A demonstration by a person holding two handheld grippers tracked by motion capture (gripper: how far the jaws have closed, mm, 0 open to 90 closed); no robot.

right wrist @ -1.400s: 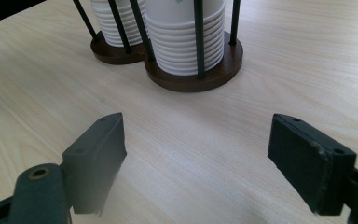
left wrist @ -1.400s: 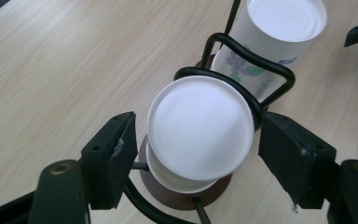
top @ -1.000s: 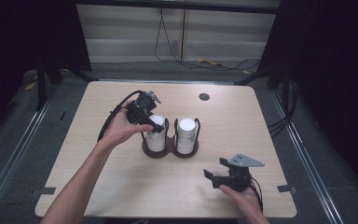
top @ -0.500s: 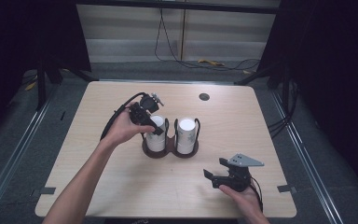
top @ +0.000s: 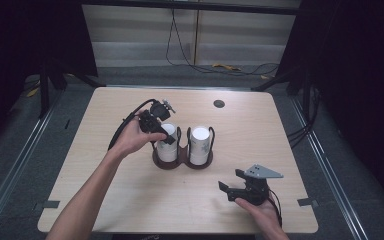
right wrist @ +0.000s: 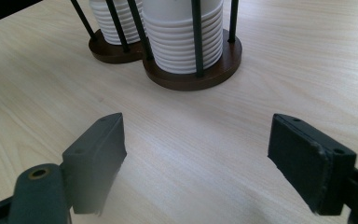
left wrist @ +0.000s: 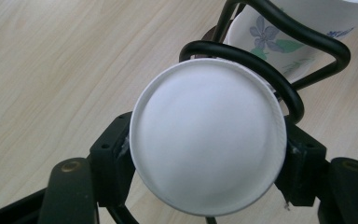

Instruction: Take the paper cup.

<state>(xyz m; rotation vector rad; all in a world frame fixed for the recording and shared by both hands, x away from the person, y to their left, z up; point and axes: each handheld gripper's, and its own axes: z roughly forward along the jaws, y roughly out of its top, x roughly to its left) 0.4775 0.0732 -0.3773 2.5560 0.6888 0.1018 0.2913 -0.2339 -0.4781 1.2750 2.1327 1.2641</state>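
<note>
The top cup is being clamped at centre frame by the left gripper, fingers just closed against its rim, axis upright; the right gripper is being held open, empty, lower right.

Left cup stack: white ribbed paper cups, upright in the left bay of a dark double wire holder at the table's centre. Top cup rim is round and white, with its inside plain. Right cup stack: upright alongside, floral print.
</note>
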